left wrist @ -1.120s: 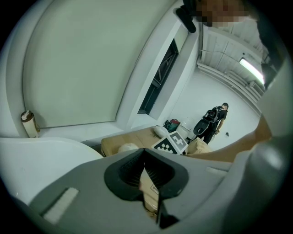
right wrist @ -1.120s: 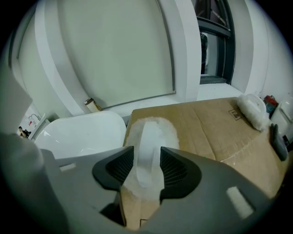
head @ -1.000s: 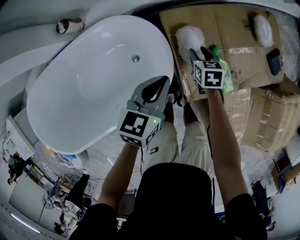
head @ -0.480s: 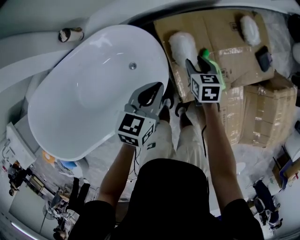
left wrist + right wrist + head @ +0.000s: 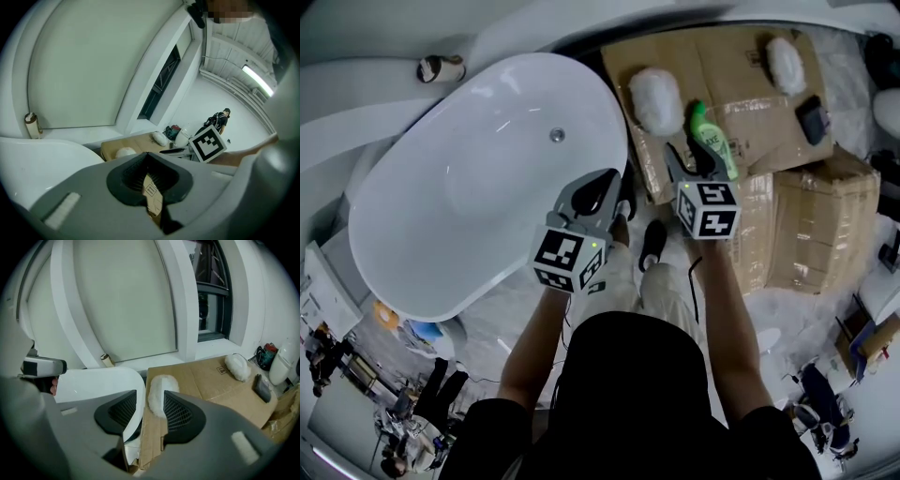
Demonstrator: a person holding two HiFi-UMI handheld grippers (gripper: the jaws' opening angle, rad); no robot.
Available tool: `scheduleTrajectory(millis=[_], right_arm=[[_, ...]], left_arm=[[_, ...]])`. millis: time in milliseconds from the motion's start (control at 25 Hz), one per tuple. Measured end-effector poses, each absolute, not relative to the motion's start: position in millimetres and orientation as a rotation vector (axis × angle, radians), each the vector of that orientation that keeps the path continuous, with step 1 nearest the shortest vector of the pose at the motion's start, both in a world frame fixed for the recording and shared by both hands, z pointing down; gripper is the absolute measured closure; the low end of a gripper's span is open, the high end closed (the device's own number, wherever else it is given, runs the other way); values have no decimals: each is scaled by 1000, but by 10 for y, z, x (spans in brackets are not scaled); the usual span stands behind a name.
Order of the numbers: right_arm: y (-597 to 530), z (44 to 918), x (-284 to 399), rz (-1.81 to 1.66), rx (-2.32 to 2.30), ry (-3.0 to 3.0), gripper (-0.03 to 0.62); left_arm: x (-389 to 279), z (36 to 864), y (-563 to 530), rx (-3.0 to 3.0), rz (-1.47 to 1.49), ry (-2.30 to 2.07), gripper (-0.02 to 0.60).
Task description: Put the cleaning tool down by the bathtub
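Note:
A white fluffy cleaning tool (image 5: 656,98) lies on flattened cardboard (image 5: 741,56) right beside the white bathtub (image 5: 469,187). A green bottle (image 5: 710,139) lies next to it on the cardboard. My right gripper (image 5: 686,159) hovers just short of both, open and holding nothing. In the right gripper view the fluffy tool (image 5: 159,385) and the tub rim (image 5: 103,380) show through the gap of the right gripper (image 5: 150,399). My left gripper (image 5: 614,178) hangs over the tub's near edge, shut and empty. In the left gripper view the left gripper (image 5: 149,157) points toward the cardboard.
A second white fluffy pad (image 5: 785,64) and a black object (image 5: 813,119) lie farther right on the cardboard. Stacked cardboard boxes (image 5: 816,225) stand at the right. A small brown-and-white roll (image 5: 441,67) sits on the ledge behind the tub. The person's shoes (image 5: 652,244) stand between tub and boxes.
My right gripper has drawn back from the fluffy tool and the green bottle, which now lie uncovered on the cardboard. The left gripper has hardly moved.

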State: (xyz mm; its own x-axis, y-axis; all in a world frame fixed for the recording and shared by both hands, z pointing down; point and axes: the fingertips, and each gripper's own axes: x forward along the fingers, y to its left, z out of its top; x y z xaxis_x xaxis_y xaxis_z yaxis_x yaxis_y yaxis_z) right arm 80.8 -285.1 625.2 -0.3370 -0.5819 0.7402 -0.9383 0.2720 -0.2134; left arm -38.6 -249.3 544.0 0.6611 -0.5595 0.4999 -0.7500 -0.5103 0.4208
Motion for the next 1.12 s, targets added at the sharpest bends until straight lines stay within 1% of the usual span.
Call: scheduleTrajectory(millis=[440,1120], right_arm=[[-2185,5745,894,847,1312,-2103,425],[-1170,4762,1310,671,1334,-2264,440]], left_arm=[[-349,4999,-2086,2303,391,-1086,583],[272,4263,-1148,2439,334,-1106,583]])
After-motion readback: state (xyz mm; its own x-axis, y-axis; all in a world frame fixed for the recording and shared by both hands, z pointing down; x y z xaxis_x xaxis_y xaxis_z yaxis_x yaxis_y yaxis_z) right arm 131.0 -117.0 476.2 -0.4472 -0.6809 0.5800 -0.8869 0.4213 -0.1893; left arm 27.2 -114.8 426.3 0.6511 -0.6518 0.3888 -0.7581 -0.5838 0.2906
